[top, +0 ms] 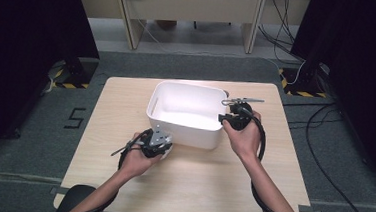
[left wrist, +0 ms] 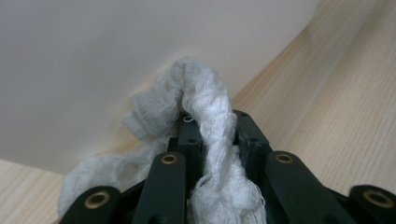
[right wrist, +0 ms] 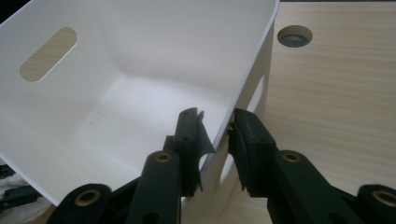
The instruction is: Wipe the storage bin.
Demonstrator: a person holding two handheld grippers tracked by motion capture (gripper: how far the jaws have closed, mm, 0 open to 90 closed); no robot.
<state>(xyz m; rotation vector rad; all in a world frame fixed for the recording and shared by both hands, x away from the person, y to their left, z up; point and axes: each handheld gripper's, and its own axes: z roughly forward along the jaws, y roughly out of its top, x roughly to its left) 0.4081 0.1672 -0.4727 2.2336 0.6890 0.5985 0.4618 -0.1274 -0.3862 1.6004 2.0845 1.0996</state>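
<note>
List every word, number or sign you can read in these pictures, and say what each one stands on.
"5": a dark figure marked on the grey floor left of the table.
Yellow-and-black hazard stripes, no words: on the floor plates at both far table corners.
Nothing readable on the white bin, the cloth or either claw.

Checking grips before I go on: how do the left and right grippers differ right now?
The left gripper is shut on a white mesh cloth, beside the bin's outer wall. The right gripper straddles the white bin's rim, one jaw inside, one outside. Both are black with two jaws.
</note>
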